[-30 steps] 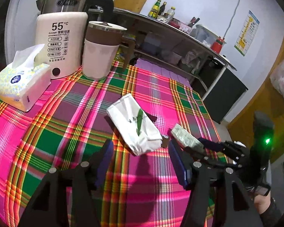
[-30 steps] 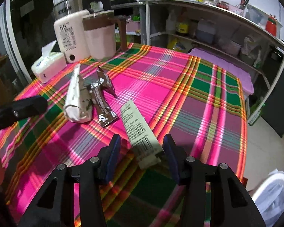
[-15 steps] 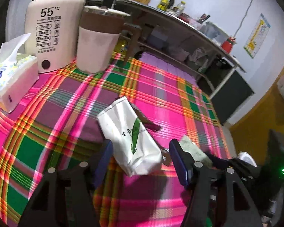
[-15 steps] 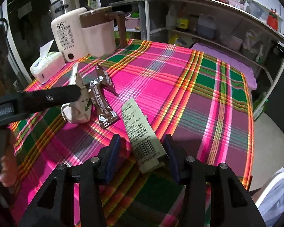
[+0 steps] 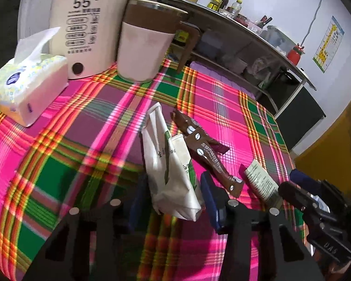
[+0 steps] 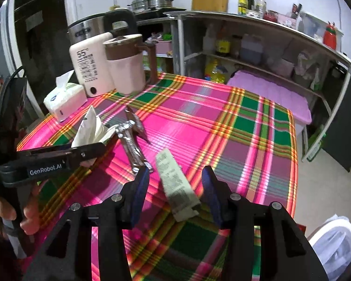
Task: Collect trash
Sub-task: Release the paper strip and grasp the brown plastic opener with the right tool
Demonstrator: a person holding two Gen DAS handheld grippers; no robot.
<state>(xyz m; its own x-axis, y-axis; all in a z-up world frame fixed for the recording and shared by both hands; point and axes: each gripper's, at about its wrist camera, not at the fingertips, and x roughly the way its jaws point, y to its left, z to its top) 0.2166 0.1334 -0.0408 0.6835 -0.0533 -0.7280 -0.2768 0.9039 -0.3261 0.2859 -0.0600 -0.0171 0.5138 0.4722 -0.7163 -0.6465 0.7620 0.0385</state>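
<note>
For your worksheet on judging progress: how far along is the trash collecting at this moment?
Nothing looks collected: all three wrappers lie on the plaid tablecloth. In hand: the left gripper, open, straddles the white bag; the right gripper, open, straddles the pale green wrapper. Neither looks gripped. Left: closing on both, then the brown coffee wrapper.

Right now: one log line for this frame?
left tool: open, around white bag | right tool: open, around pale wrapper | brown wrapper: on cloth
</note>
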